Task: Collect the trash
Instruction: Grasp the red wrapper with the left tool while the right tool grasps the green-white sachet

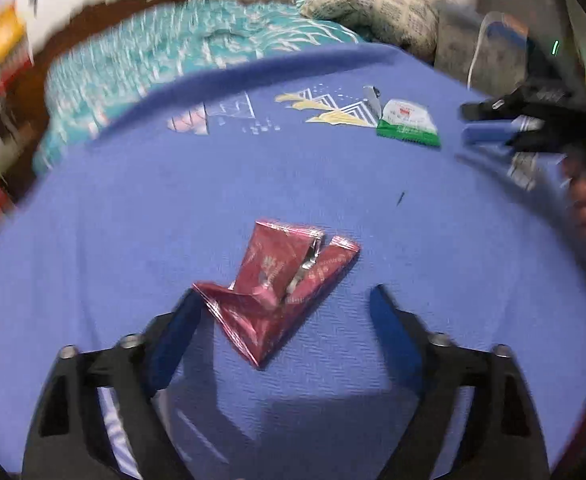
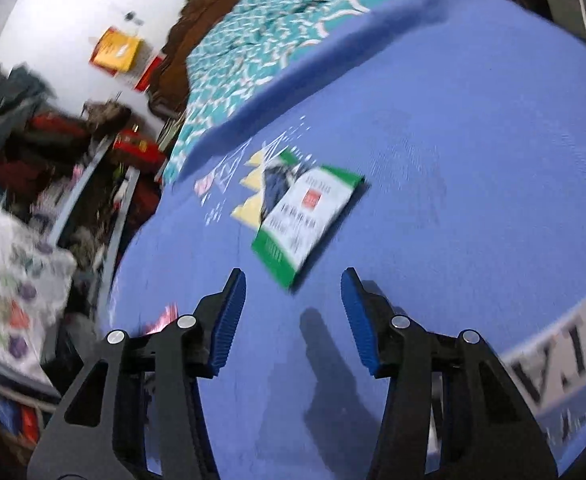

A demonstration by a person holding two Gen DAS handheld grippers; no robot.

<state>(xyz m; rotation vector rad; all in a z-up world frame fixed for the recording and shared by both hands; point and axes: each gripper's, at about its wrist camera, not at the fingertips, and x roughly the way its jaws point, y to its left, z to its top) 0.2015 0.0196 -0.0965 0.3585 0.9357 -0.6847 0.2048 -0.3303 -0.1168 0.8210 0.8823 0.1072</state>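
Each tool [image 2: 293, 276] has black angular arms, silver screws and ribbed blue pads [image 2: 229, 320].

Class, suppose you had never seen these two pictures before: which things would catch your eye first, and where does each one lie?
First, the crumpled dark red foil wrapper on the blue cloth, lying between the open fingers of the left gripper, its corner at the left finger. Next, the flat green and white packet on the same cloth, just ahead of the open right gripper, partly over the cloth's printed triangle pattern.
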